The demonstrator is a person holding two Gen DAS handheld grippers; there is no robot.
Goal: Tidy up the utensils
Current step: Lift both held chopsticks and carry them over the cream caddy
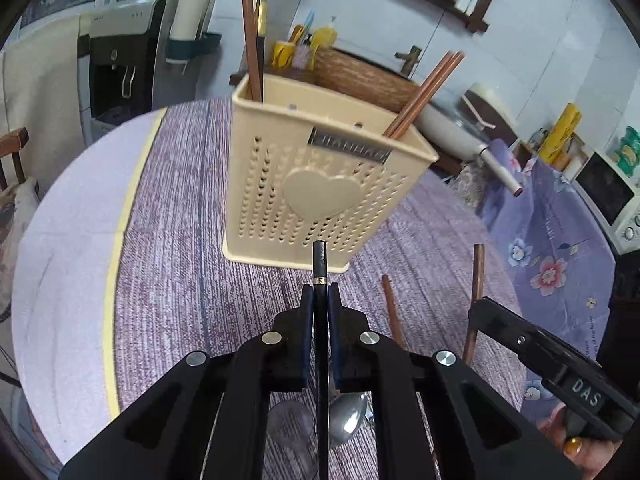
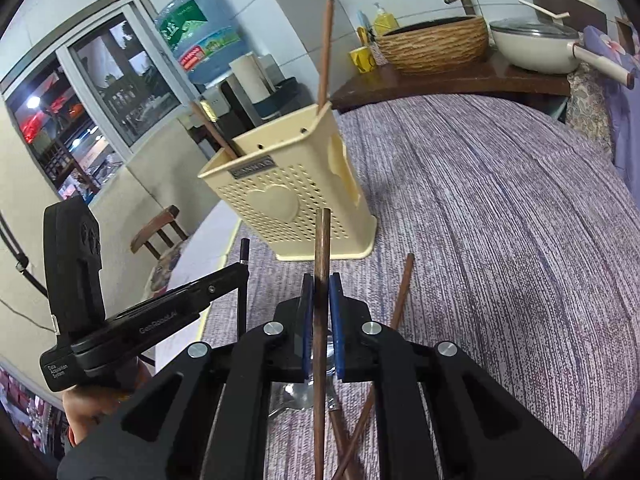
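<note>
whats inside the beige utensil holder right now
The beige holder has brown chopsticks leaning at one corner, and a brown and a black chopstick standing at the other. Its perforated walls hide their lower ends and anything lying at the bottom.

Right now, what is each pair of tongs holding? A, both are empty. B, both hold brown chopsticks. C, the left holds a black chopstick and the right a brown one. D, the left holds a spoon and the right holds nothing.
C: the left tongs are shut on a black chopstick, and the right tongs are shut on a brown chopstick.
</note>
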